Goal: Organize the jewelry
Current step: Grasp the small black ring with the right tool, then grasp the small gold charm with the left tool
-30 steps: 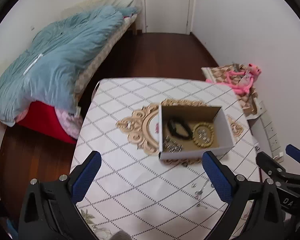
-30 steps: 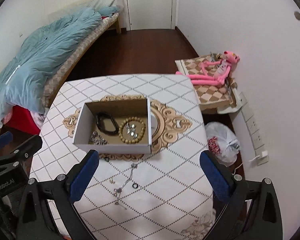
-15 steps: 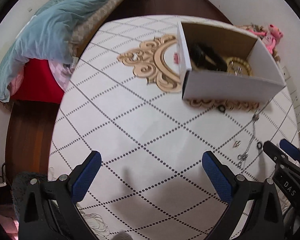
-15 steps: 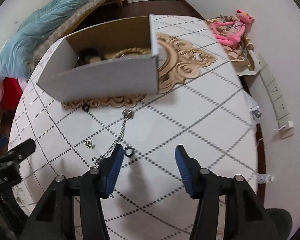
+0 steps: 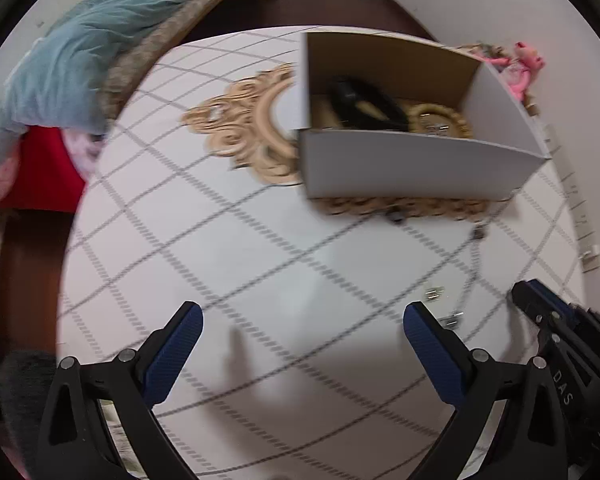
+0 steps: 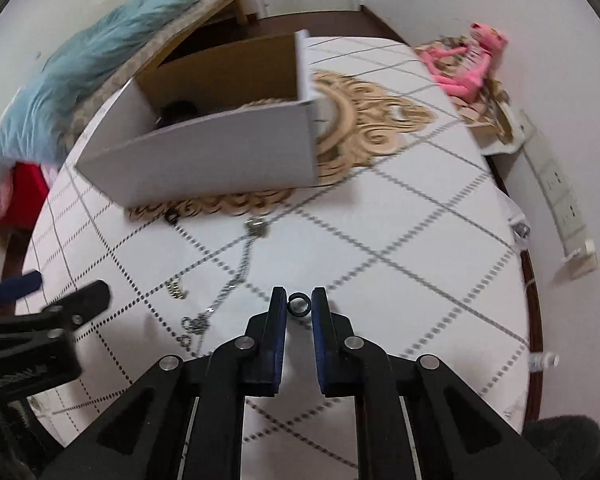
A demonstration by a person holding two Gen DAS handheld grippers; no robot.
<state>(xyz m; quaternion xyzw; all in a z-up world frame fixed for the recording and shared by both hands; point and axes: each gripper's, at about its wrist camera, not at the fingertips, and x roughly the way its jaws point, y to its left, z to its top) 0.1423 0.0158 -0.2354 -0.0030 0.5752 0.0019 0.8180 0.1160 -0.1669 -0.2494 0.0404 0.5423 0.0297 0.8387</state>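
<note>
Since half a second before, the right gripper (image 6: 299,299) had narrowed around a small black ring (image 6: 299,305) lying on the tablecloth (image 6: 400,280), jaws not quite touching it. The left gripper (image 5: 302,322) hung wide open, well short of the cardboard box (image 5: 412,168).

Two wrist fisheyes, low over the same table, both facing the far door

The left wrist view looks forward between wide-set fingers (image 5: 182,342) from the table's (image 5: 228,264) near left edge; the right wrist view sits lower and closer to the cloth, to the right. Both take in the cardboard box (image 5: 412,168) (image 6: 216,160), the silver chain (image 5: 470,280) (image 6: 236,276) and the bed (image 5: 72,52) (image 6: 88,60) behind, and each catches the other gripper at its side edge
</note>
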